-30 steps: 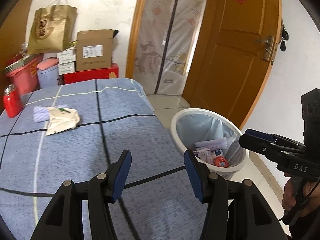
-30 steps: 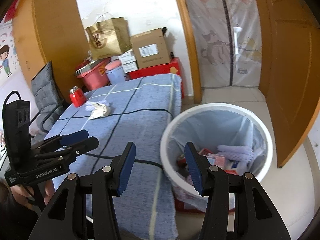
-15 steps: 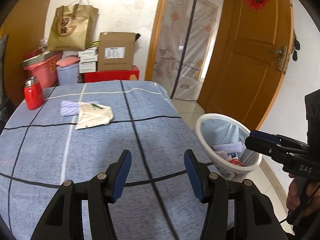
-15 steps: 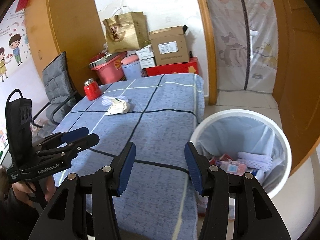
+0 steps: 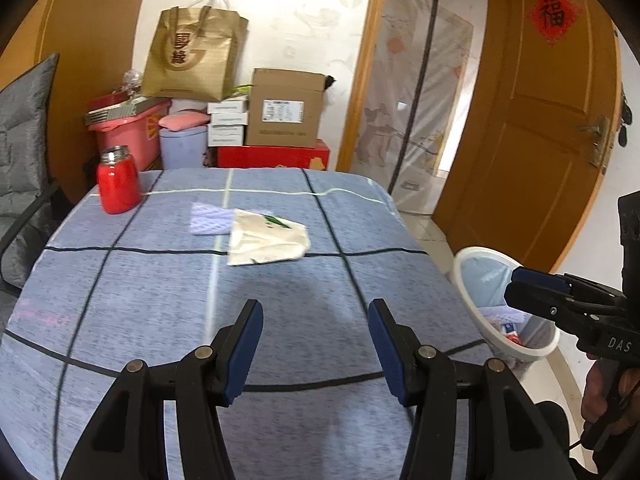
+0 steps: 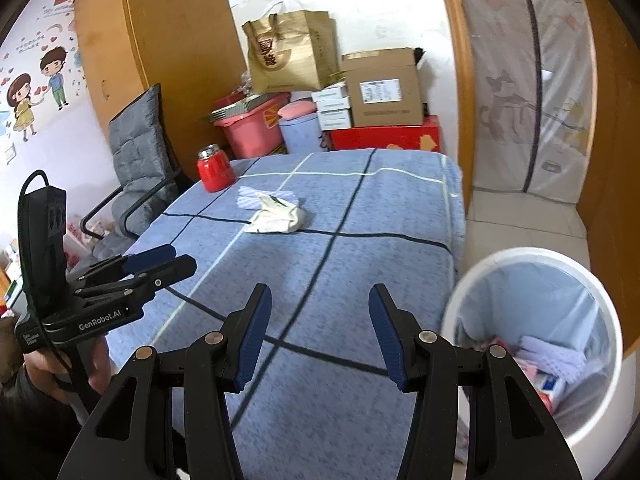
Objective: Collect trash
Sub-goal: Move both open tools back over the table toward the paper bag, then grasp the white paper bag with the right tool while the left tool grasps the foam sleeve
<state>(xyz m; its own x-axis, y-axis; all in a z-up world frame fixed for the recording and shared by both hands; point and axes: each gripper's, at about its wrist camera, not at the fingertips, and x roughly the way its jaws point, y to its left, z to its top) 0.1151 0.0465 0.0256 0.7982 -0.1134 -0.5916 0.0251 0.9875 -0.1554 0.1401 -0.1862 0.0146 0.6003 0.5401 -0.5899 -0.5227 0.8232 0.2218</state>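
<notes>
Nearest the cameras, the left gripper (image 5: 316, 344) and the right gripper (image 6: 316, 334) are both held with jaws spread wide and nothing between the blue pads, low over the near end of the blue checked tablecloth (image 5: 160, 304). Just off the table's right side, on the floor, the white bin (image 6: 600, 300) stands lined with a pale bag and already partly filled with wrappers. Farther along the cloth, past the dark cross-line, the remaining trash is found — a crumpled cream wrapper (image 5: 268, 242) lying partly over a pale lilac mesh sheet (image 5: 208, 218). The step in hand is judged to be the reach toward these two pieces. It would best be done by one gripper being brought down over a raised fold of the wrapper, so that the thin material is pinched rather than pushed flat — the cloth beneath should not be caught with it. The red flask (image 5: 118, 182), beyond and to the left, should be left clear.
</notes>
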